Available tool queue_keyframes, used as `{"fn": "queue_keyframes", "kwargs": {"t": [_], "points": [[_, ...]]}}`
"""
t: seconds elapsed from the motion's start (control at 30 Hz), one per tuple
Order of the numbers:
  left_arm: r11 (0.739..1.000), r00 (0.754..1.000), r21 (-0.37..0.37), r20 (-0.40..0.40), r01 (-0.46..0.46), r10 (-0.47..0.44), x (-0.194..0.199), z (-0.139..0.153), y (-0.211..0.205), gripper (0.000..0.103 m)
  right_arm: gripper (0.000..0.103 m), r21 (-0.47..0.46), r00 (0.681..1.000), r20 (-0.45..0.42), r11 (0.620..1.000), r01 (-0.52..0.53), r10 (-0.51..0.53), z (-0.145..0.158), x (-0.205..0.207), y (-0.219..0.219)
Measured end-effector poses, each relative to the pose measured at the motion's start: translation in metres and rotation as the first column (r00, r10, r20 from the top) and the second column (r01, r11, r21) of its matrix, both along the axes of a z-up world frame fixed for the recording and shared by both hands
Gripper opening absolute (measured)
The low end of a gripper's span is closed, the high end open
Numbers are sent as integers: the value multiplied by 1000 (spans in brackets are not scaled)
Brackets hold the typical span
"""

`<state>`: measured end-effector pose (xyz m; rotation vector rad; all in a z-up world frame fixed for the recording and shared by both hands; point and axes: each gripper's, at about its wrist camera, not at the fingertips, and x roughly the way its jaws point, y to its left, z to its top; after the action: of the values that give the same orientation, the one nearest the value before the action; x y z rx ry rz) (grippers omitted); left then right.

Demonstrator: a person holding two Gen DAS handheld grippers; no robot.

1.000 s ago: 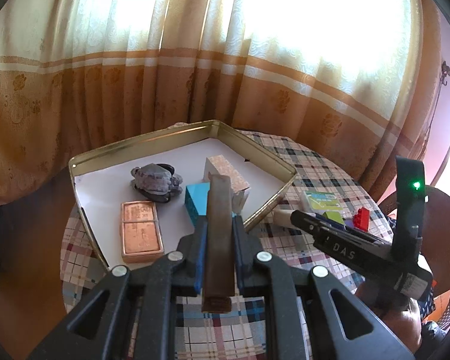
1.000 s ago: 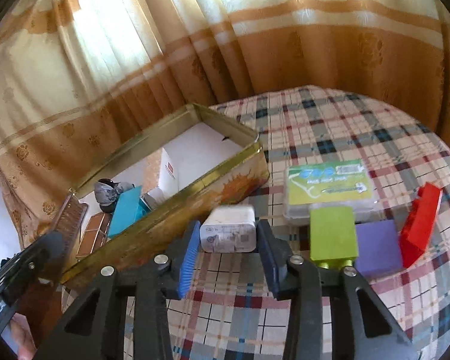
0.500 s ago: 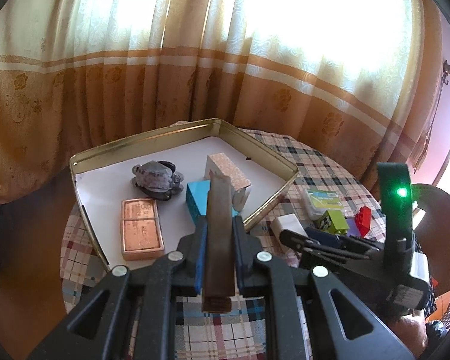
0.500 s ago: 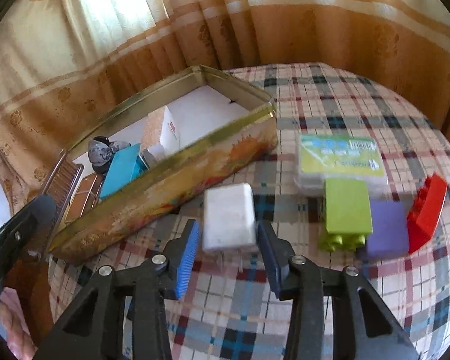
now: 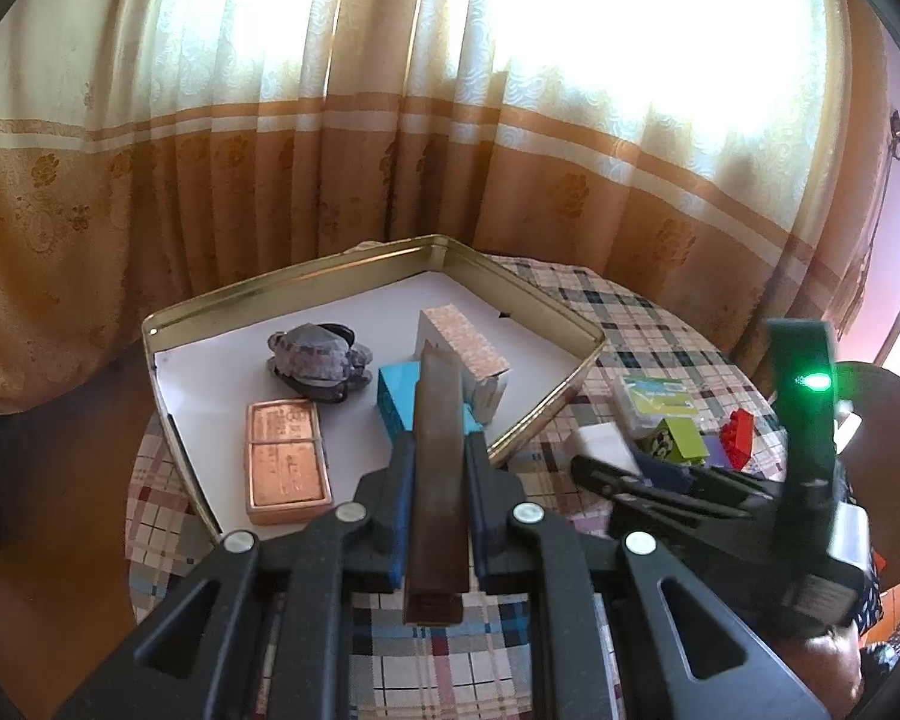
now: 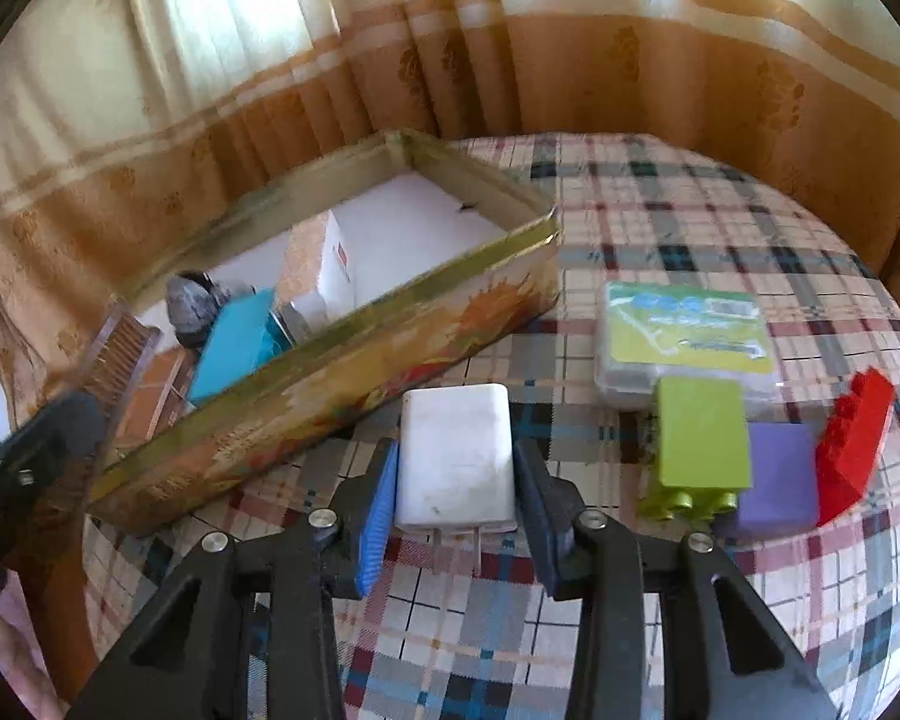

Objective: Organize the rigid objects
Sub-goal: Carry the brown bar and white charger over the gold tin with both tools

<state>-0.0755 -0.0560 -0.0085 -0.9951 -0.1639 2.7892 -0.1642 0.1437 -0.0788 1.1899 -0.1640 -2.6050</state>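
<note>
My left gripper (image 5: 439,456) is shut on a long brown comb (image 5: 438,480) and holds it above the near edge of the gold tin tray (image 5: 306,276). The tray holds a copper bar (image 5: 285,459), a grey turtle figure (image 5: 321,354), a teal box (image 5: 396,399) and a patterned white box (image 5: 462,348). My right gripper (image 6: 455,468) is shut on a white charger plug (image 6: 457,456), lifted above the plaid tablecloth just in front of the tray's decorated wall (image 6: 330,384). The comb also shows at the left in the right wrist view (image 6: 117,360).
On the table right of the tray lie a clear case with a green label (image 6: 684,336), a lime block (image 6: 699,438), a purple block (image 6: 780,474) and a red brick (image 6: 855,426). Curtains hang close behind the round table (image 6: 720,204). A chair stands at the right (image 5: 888,420).
My right gripper has lifted the white plug off the tablecloth and tilted it flat, prongs toward the camera, drawing back slightly. My left gripper holds the comb nearly still.
</note>
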Motion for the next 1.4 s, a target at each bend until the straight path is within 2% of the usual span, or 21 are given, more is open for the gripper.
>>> {"fn": "queue_keyframes", "kwargs": {"t": [0.33, 0.8, 1.4], "points": [[1000, 1000, -22, -27, -7, 6, -3, 8, 1, 14, 41, -97, 991, -129, 995, 7, -20, 45, 19, 5], [1000, 1000, -18, -15, -1, 0, -1, 4, 2, 14, 42, -127, 995, -103, 992, 0, -14, 40, 31, 3], [1000, 999, 16, -40, -18, 19, -9, 9, -13, 14, 42, -110, 987, -158, 994, -21, 3, 60, 25, -8]]}}
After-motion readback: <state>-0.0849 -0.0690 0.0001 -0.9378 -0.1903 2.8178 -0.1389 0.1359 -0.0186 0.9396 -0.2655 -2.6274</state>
